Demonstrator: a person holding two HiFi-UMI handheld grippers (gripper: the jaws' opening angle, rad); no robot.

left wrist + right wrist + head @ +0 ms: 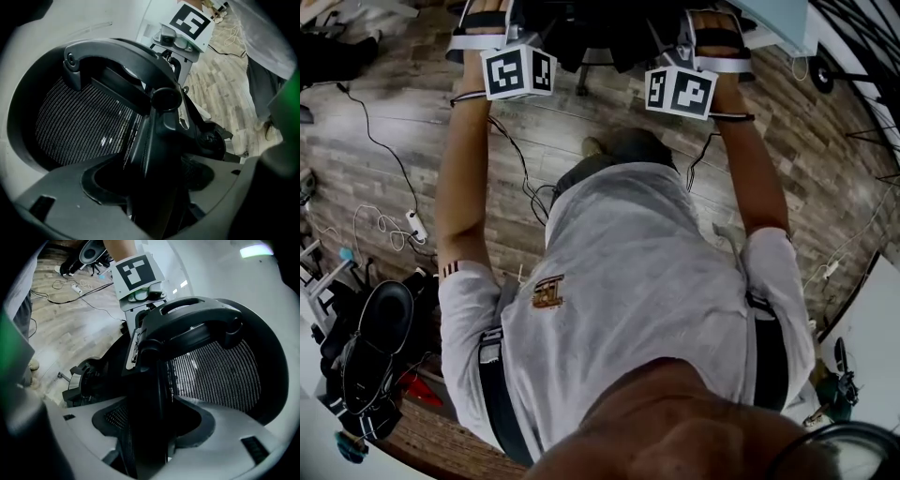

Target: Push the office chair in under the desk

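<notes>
The black office chair [600, 33] shows as a dark mass at the top of the head view, partly under a pale desk edge [778, 19]. My left gripper [487, 23] and right gripper [712, 28] reach to it at arm's length, their jaw tips out of sight. In the left gripper view the jaws [154, 201] are shut on the backrest's black rim [154, 140], with the mesh back [79, 126] to the left. In the right gripper view the jaws [145, 441] clamp the same rim [145, 380], mesh [220, 376] to the right. Each gripper view shows the other gripper's marker cube.
Wood-plank floor [384, 141] carries loose cables and a power strip [417, 225] at left. A second black seat with gear [375, 347] stands at lower left. Thin spokes [862, 56] and a white surface [872, 347] line the right side. My shoe [592, 147] is behind the chair.
</notes>
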